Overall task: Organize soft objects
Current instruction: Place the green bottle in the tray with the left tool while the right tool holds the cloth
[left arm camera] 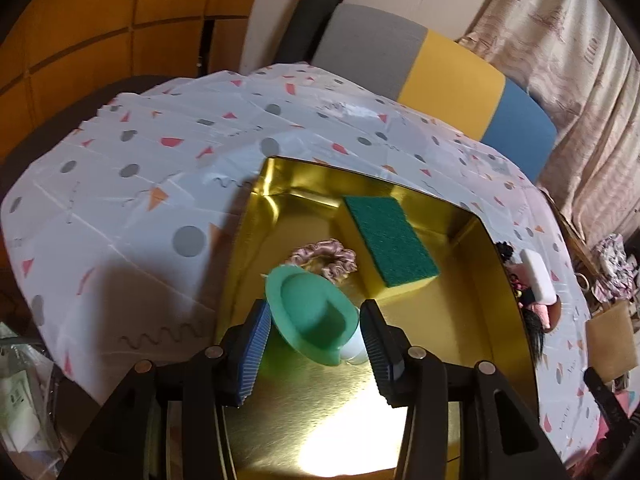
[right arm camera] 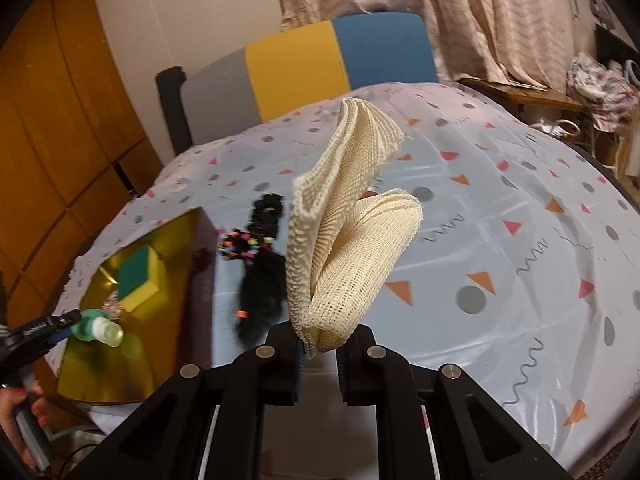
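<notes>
Right wrist view: cream, open-weave mesh cloth, folded and upright, clamped in the right claw.

Near half of the gold tin floor bare under the left gripper, its green cup held there. Far half crowded: sponge, pink scrunchie. Beside the tin's right wall, black hair ties. Tablecloth open right of the mesh cloth.

Patterned tablecloth, tricolour chair, beige curtains, wooden panelling
</notes>
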A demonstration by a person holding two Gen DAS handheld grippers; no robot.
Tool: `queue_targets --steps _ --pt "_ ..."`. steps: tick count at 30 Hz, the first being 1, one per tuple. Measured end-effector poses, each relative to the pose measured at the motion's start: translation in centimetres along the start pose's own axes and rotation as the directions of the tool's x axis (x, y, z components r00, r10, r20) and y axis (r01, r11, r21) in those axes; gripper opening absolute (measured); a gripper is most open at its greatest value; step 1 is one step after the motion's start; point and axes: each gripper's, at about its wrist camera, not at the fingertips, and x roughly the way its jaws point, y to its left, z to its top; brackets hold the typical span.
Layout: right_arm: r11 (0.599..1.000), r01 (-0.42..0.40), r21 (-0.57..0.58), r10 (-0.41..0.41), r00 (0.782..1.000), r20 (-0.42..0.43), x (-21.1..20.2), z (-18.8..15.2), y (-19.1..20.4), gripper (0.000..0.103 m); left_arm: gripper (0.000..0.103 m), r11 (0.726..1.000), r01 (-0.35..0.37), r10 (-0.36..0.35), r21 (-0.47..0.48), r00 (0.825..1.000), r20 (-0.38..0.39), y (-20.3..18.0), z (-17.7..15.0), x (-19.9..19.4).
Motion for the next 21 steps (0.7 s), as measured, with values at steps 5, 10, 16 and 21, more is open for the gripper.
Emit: queue_targets --steps 5,10,16,21 --pt "0.996 -0.076 -0.05 0.076 0.997 -0.009 -0.3 0.5 3.0 0.013 0.047 0.999 0.033 -0.033 0.002 0.997 0.064 -0.2 -0.2 -1.9" --pt "0.984 -0.154 -0.09 0.152 0.988 -0.029 0.1 1.1 6.4 0.013 0.047 0.995 0.098 -0.099 0.028 0.994 0.049 -1.3 -0.8 -2.3" --pt "0.963 -0.231 -0.139 0.222 0.972 -0.077 1.0 0.8 10.3 0.013 0.047 0.986 0.148 -0.147 0.074 0.989 -0.015 -2.9 -2.2 -1.7" --pt "0.948 -0.267 -0.172 0.247 0.96 -0.129 2.9 0.7 13.0 0.013 0.047 0.98 0.18 -0.176 0.09 0.983 -0.044 -3.8 -3.1 -1.6"
